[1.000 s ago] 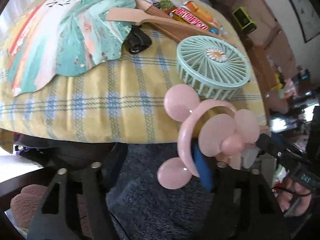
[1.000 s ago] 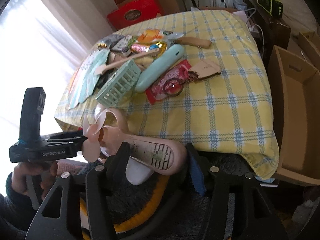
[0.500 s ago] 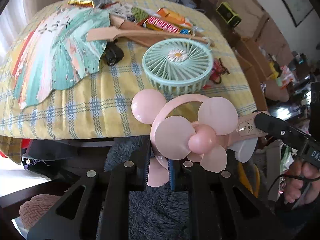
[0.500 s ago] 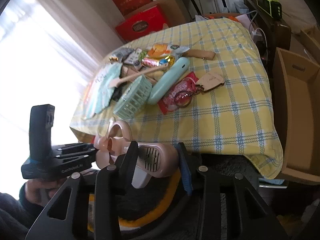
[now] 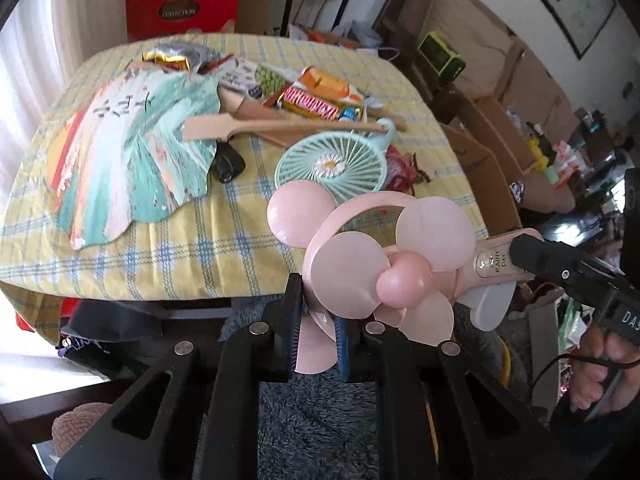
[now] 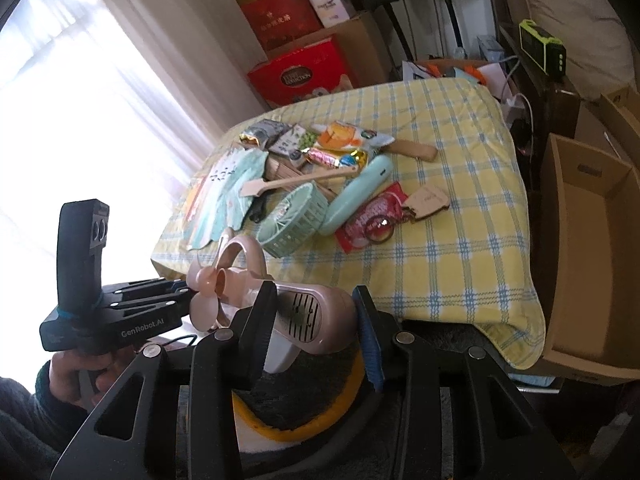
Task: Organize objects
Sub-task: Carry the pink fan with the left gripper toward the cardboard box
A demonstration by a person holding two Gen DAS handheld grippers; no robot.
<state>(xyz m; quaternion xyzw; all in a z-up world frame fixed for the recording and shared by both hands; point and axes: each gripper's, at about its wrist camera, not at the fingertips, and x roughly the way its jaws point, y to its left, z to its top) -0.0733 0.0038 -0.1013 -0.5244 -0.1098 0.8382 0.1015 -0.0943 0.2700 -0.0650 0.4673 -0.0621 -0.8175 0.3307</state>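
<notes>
Cluttered living room, boxes stacked by the curtained window; yellow plaid tablecloth (image 6: 460, 240) over the table, loaded toward its far-left half.

Item 1: pink handheld fan (image 5: 384, 264). Off the table, in the air just in front of its near edge, carried between your two grippers. Your left gripper (image 5: 316, 320) is clamped tight on the thin ring guard at the head end, one blade hanging between the pads. Your right gripper (image 6: 312, 328) is closed around the fatter handle, near the vented battery section. Likely reason for the two-point hold: the head is light and floppy, the handle heavy, so one grip alone would let it swing.

Item 2: mint handheld fan (image 5: 332, 164). Lying on the cloth, head nearest you, handle running away toward the snacks. Probable companion for item 1 if you are grouping like with like.

Item 3: painted paper fan (image 5: 132, 152), flat, left side, wooden handle (image 5: 280, 126) overlapping it.

Item 4: snack packets (image 5: 320, 96), heaped at the far edge.

Item 5: open cardboard box (image 6: 592, 248), beside the table's right edge; a plausible bin.
</notes>
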